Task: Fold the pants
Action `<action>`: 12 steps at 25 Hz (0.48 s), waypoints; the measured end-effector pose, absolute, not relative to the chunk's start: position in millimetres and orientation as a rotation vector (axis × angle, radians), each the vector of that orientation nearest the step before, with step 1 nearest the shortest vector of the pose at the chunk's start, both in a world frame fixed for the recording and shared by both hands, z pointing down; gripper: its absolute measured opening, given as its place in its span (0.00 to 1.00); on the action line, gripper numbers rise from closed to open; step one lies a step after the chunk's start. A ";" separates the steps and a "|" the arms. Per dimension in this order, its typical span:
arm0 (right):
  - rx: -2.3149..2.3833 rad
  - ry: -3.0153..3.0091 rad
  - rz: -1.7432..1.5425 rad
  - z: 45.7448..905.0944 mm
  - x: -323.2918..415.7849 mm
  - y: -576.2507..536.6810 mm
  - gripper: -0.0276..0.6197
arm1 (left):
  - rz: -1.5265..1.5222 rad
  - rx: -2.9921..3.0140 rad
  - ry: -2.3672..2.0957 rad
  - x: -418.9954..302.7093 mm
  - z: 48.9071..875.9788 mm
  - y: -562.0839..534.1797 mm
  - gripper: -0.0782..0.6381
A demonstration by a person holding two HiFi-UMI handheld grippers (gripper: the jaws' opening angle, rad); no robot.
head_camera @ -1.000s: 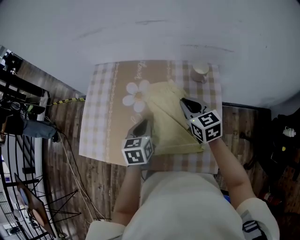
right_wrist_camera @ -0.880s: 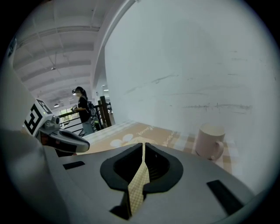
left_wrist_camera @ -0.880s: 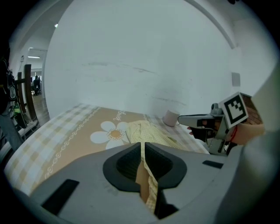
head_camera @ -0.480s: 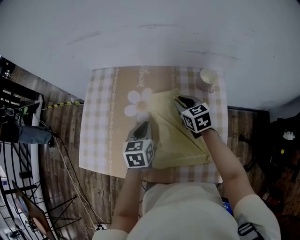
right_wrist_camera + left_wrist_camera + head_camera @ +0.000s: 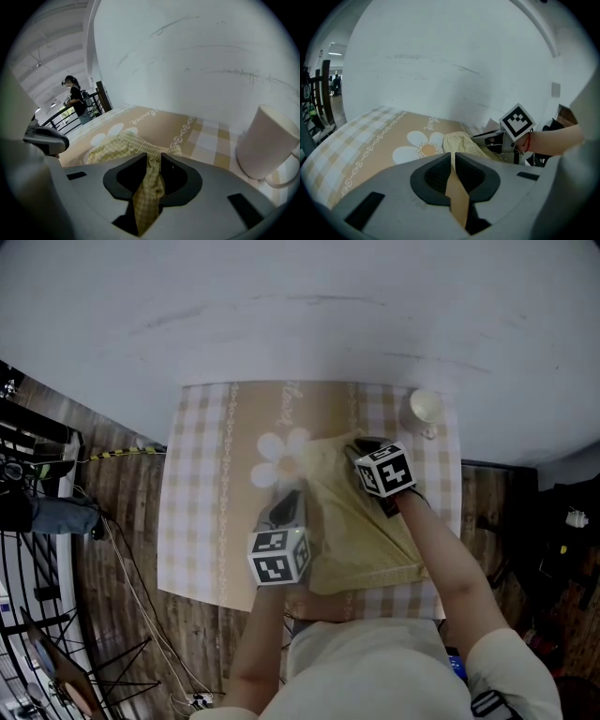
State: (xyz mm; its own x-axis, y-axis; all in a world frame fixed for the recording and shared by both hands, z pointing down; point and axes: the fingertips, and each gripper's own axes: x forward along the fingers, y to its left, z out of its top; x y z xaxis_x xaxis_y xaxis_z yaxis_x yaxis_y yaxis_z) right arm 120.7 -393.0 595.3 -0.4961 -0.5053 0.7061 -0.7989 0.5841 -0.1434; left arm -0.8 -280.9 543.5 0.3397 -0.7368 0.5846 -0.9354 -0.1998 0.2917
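The yellow checked pants lie folded on the right half of the tablecloth. My right gripper is low over their far edge, near the waistband. Its jaws are opening, and in the right gripper view checked cloth lies loose in the gap. My left gripper hovers at the pants' left edge. Its jaws stand almost together, and only tan tablecloth shows through the slit. From the left gripper view, the pants bunch ahead beside the right gripper.
A white mug stands at the table's far right corner, close to the right gripper. A white daisy print lies left of the pants. A white wall runs behind the table. A black railing and cables lie on the wooden floor at the left.
My right gripper has gone down and towards the far edge of the pants, and its jaws have parted. The raised fold now lies flat. My left gripper has shifted a little.
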 end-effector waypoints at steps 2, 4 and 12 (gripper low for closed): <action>1.017 -2.170 0.611 601.6 119.3 -392.2 0.18 | 0.424 1.996 -1.458 -2.0 546.6 -282.0 0.15; 1.012 -2.150 0.580 603.9 118.0 -392.0 0.19 | 0.421 1.992 -1.460 -3.0 548.6 -283.5 0.15; 0.995 -2.130 0.413 603.9 114.6 -390.3 0.14 | 0.429 1.985 -1.462 -1.8 552.1 -285.9 0.15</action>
State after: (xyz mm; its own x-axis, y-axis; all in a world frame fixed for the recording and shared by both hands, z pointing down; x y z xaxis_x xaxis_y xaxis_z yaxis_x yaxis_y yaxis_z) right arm 114.6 -390.3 603.9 -0.4284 -0.5242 0.7360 -0.7614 0.6480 0.0183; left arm -1.8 -285.9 552.1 0.3320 -0.7329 0.5938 -0.9376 -0.1876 0.2928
